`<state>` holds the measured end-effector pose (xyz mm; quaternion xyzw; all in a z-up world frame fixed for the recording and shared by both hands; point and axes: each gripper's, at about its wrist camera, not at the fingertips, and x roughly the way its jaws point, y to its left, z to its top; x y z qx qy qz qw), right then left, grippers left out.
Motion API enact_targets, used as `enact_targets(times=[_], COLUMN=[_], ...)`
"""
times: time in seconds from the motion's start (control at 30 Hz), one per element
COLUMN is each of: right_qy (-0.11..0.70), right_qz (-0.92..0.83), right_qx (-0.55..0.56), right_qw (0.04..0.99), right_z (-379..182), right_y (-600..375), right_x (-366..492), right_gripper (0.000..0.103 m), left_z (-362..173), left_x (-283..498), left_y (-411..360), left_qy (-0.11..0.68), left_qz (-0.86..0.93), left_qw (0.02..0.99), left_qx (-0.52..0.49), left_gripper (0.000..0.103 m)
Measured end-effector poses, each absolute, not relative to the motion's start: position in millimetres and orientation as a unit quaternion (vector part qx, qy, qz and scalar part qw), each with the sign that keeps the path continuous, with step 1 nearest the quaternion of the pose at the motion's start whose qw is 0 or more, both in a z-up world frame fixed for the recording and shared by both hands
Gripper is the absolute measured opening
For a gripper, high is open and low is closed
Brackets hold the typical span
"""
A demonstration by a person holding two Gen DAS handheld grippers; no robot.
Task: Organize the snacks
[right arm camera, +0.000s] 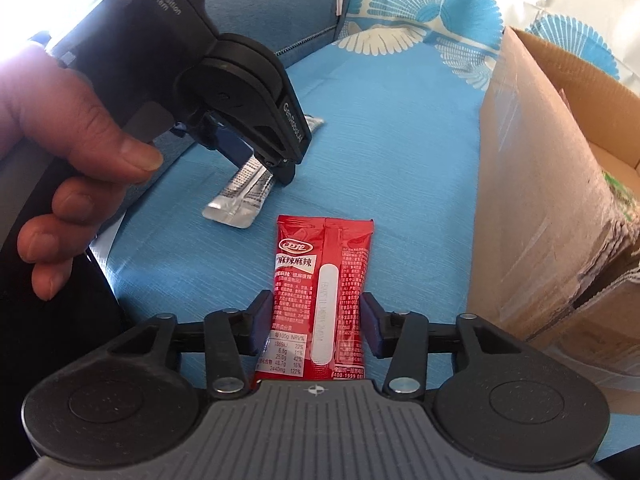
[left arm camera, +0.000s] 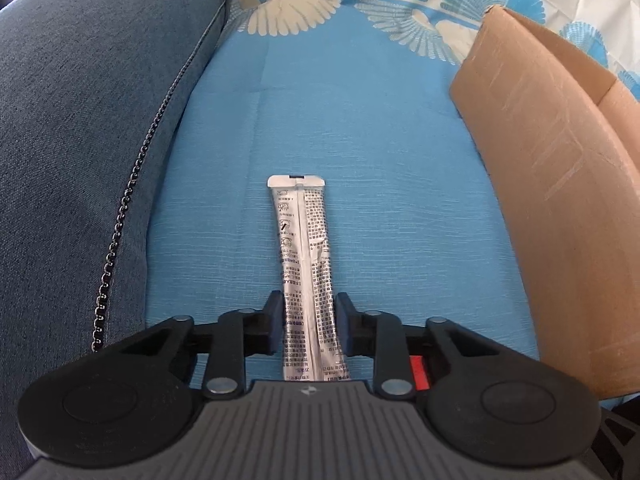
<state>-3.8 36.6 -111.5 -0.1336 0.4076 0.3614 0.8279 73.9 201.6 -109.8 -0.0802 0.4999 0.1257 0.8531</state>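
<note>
A silver stick packet (left arm camera: pixel 300 232) with black print lies lengthwise on the blue patterned sheet (left arm camera: pixel 380 140). My left gripper (left arm camera: pixel 309 300) is shut on its near half, a pad pressing each long edge. The right wrist view shows the same left gripper (right arm camera: pixel 264 168) tilted down onto the silver packet (right arm camera: pixel 232 208), held by a person's hand (right arm camera: pixel 80 120). A red snack packet (right arm camera: pixel 320 252) with white lettering lies flat on the sheet. My right gripper (right arm camera: pixel 316 300) is shut on it, with both pads against its sides.
An open cardboard box (left arm camera: pixel 540 160) stands at the right, close to both packets, and its torn flap (right arm camera: pixel 560 220) faces me. A dark blue sofa cushion (left arm camera: pixel 80 120) with a zip runs along the left. The sheet's white fan-patterned part (left arm camera: pixel 440 0) lies behind.
</note>
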Motion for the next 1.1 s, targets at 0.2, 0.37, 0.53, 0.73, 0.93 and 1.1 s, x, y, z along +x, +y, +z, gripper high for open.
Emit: enact_targets(times=[0.2,0.37,0.53,0.73,0.93,1.1], right_qy=[0.371,0.321,0.269,0.223,0.199,0.183], right_qz=[0.365,0.37,0.375,0.369,0.337,0.272], right_qx=[-0.122,-0.108,-0.088,-0.056,-0.007,0.035], right_qw=[0.845,0.865,0.883,0.9,0.92,0.944], right_z=[-97.5,-77.7,-53.6,-28.3,-9.0,-0.3], right_y=[29.8,15.6,3.1,-18.4,-47.8,-80.3], right_x=[-12.9,-24.9,-33.8,-26.9,-10.3,16.3], right_gripper=[0.046,0.045,0.045,0.045,0.045,0.045], left_z=[-87.4,-54.8,-22.3,6.4,25.9,28.5], left_x=[48.9,24.4,4.5,-4.4,-0.1,13.8], left_y=[204.6,209.7,211.7,203.6,173.8,147.1], left_qy=[0.45,0.397,0.343,0.3,0.255,0.243], left_qz=[0.125,0.128,0.122,0.11,0.09,0.071], left_qw=[0.879,0.901,0.921,0.934,0.951,0.956], left_qx=[-0.097,-0.121,-0.138,-0.158,-0.149,-0.151], left_gripper=[0.023,0.023,0.023,0.023,0.023,0.023])
